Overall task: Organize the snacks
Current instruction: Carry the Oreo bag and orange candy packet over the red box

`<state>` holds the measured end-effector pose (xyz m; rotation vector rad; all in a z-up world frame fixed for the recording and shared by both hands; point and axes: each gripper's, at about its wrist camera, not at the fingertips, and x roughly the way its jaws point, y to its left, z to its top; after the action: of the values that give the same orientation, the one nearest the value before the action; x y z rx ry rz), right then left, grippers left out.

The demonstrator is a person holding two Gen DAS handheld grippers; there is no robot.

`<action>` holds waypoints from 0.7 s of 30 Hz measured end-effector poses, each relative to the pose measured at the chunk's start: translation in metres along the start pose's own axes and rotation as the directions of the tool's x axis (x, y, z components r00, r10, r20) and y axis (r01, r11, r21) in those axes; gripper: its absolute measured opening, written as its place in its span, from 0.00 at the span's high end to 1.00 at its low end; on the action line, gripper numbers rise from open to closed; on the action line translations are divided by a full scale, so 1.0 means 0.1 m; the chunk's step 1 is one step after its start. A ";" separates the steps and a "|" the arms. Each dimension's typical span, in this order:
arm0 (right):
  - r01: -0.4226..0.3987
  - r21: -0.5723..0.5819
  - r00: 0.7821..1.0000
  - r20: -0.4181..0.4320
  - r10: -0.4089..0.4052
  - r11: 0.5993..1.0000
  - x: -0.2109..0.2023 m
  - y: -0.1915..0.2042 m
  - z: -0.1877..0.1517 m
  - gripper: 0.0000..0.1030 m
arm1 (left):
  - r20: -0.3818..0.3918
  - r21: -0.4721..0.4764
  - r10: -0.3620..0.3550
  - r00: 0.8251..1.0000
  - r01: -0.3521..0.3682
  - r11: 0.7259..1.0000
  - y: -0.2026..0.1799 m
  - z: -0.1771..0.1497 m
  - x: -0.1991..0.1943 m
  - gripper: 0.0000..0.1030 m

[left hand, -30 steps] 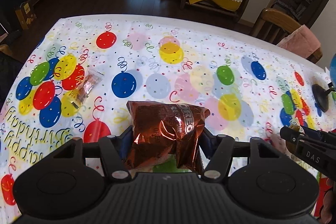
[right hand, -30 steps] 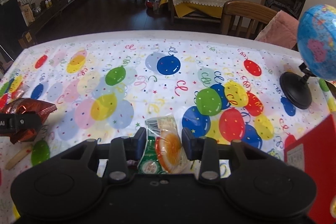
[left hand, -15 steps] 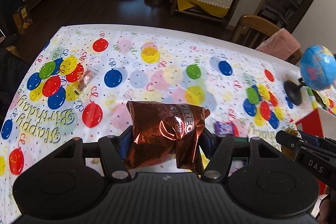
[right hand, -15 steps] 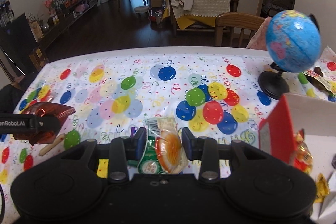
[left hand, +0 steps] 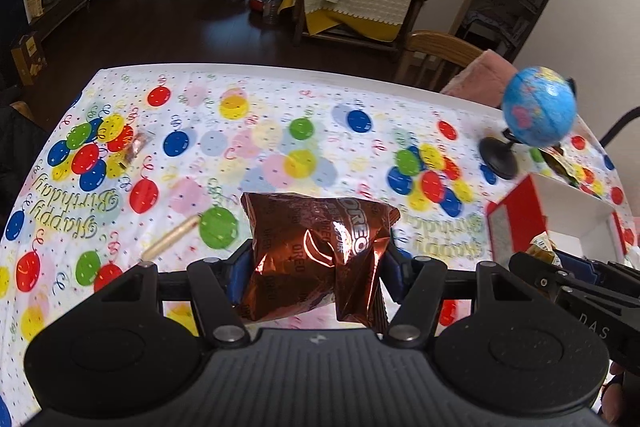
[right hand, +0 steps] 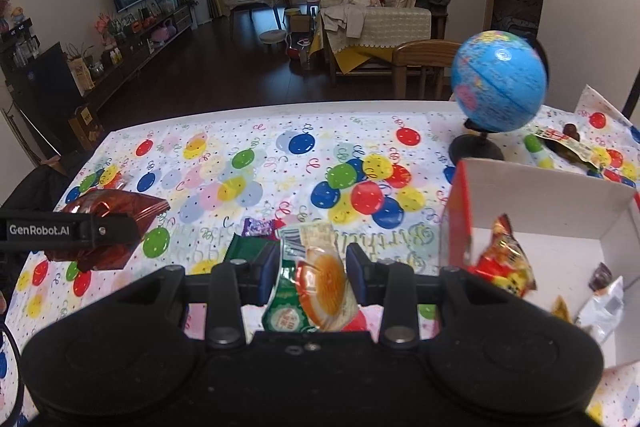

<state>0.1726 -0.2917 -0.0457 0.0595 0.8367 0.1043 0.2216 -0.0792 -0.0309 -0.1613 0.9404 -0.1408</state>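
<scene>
Brown foil Oreo bag (left hand: 320,251) is being clamped in the left gripper (left hand: 318,263) and a green-orange snack packet (right hand: 314,279) in the right gripper (right hand: 312,273), both hanging above the table (right hand: 280,131) near its right edge, beside the red-white box (right hand: 560,211) and the globe (right hand: 498,81).

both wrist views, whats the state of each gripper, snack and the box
left gripper: shut on the Oreo bag
Oreo bag: held above the table, crumpled
right gripper: shut on the green snack packet
green snack packet: held above the table
red box: open at the top, snacks inside
purple candy: lying on the tablecloth
globe: upright on its stand
</scene>
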 end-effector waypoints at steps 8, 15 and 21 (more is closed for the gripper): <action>0.003 0.006 1.000 0.022 -0.003 1.000 -0.34 -0.30 -0.14 0.66 | 0.016 0.019 -0.021 1.000 0.021 1.000 -0.47 -0.18 -0.19 0.39; 0.021 0.031 0.999 0.047 -0.022 0.999 -0.55 -0.70 -0.24 0.66 | 0.023 0.060 -0.038 0.999 0.036 0.998 -0.95 -0.29 -0.26 0.39; 0.044 0.067 0.997 0.068 -0.048 0.997 -0.69 -1.06 -0.31 0.66 | 0.021 0.113 -0.055 0.998 0.052 0.992 -1.38 -0.33 -0.23 0.39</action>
<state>0.1110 -0.4042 -0.0257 0.1051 0.7717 0.0313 0.1747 -0.2120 -0.0044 -0.0840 0.9024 -0.2403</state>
